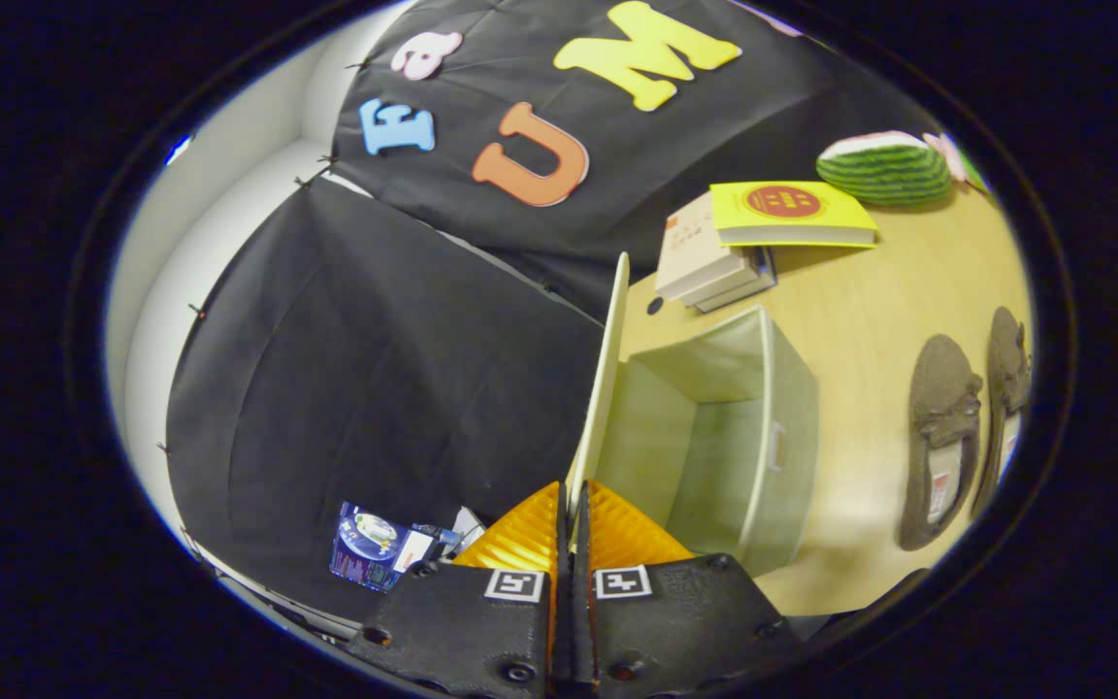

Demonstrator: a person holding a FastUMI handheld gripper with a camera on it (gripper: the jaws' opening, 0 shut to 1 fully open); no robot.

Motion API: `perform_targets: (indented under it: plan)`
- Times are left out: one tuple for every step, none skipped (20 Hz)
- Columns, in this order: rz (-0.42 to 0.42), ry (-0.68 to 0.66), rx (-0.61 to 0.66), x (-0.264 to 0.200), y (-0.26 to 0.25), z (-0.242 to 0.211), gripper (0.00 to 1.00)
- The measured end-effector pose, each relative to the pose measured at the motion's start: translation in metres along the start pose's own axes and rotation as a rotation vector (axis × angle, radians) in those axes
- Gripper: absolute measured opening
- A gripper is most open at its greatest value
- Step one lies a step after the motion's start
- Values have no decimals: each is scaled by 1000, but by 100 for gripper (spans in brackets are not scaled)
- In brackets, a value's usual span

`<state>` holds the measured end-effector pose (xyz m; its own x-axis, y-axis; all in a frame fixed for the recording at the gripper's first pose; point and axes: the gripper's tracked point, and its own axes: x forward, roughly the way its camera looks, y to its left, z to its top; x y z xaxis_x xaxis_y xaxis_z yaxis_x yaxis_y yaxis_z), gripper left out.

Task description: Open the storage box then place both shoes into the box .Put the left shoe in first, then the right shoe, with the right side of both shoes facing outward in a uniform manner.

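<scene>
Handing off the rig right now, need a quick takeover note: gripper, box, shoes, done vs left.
Gripper: fingers closed on the edge of the box lid, lid swung up on edge.
Storage box: open on the table, nothing visible inside.
Two shoes side by side on the table beyond the box, untouched.
Done: box opened.
Left: release the lid, load the left shoe, then the right, right sides facing outward.
</scene>
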<state>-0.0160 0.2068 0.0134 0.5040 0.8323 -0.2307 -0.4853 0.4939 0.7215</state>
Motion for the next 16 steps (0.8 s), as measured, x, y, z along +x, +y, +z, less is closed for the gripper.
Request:
perform_targets:
  plan:
    - [10,-6,-52,8,17,0,6]
    - [20,-3,-89,15,32,-4,6]
    - [32,-1,-116,25,47,-8,6]
    - [43,-2,-135,34,62,-11,6]
    - [41,-1,-154,45,73,-13,6]
    - [39,-2,-172,54,79,-14,7]
    - [34,0,-196,65,87,-17,11]
    - [35,2,-211,73,96,-21,12]
    - [35,6,-222,82,104,-24,14]
    - [30,3,-231,87,107,-28,16]
    - [34,0,-243,91,115,-30,24]
    - [30,-6,-256,97,122,-33,31]
    - [22,-11,-273,101,124,-35,42]
    - [9,-22,-288,101,126,-36,53]
    - [-5,-32,-294,103,128,-37,64]
    - [-15,-42,-301,102,131,-38,75]
